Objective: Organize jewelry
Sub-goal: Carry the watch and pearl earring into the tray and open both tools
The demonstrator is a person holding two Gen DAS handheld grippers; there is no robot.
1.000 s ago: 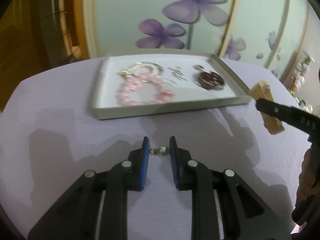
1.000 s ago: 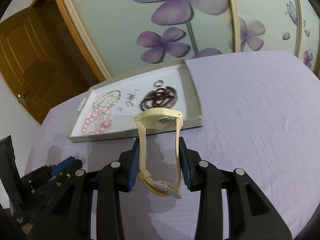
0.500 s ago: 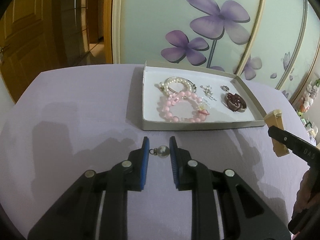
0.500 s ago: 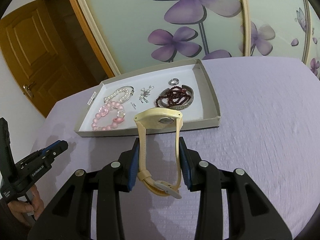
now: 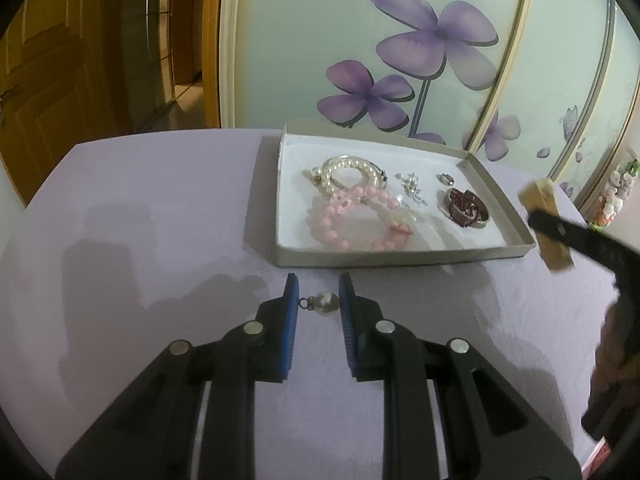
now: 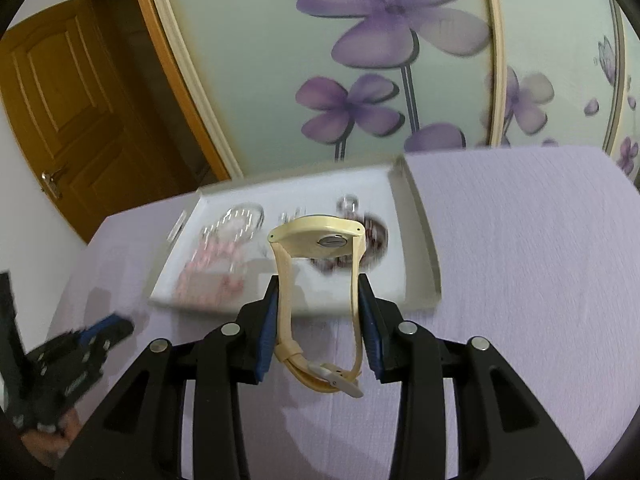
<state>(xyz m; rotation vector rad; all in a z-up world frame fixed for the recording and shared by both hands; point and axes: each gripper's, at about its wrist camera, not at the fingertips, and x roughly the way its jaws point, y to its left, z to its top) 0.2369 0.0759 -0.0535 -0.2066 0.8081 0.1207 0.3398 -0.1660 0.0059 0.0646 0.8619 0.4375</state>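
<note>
My left gripper [image 5: 318, 302] is shut on a pearl earring [image 5: 326, 303], held above the purple tablecloth just in front of the grey jewelry tray [image 5: 400, 257]. The tray holds a pearl bracelet [image 5: 352, 170], a pink bead bracelet [image 5: 352, 220], a dark red bead bracelet [image 5: 464, 208], a ring [image 5: 445, 178] and small silver pieces [image 5: 412, 186]. My right gripper [image 6: 318, 304] is shut on a cream wristwatch [image 6: 320, 236], held over the tray's near edge [image 6: 320, 308]. The watch also shows in the left wrist view [image 5: 546, 226].
The tray sits on a purple-covered table [image 5: 140, 208]. A glass panel with purple flowers [image 5: 432, 40] stands behind it. A wooden door [image 6: 60, 92] is at the left. My left gripper shows in the right wrist view [image 6: 80, 344] at lower left.
My right gripper has moved forward with the watch, now over the tray's near edge. My left gripper has shifted a little closer to the tray, still holding the pearl earring.
</note>
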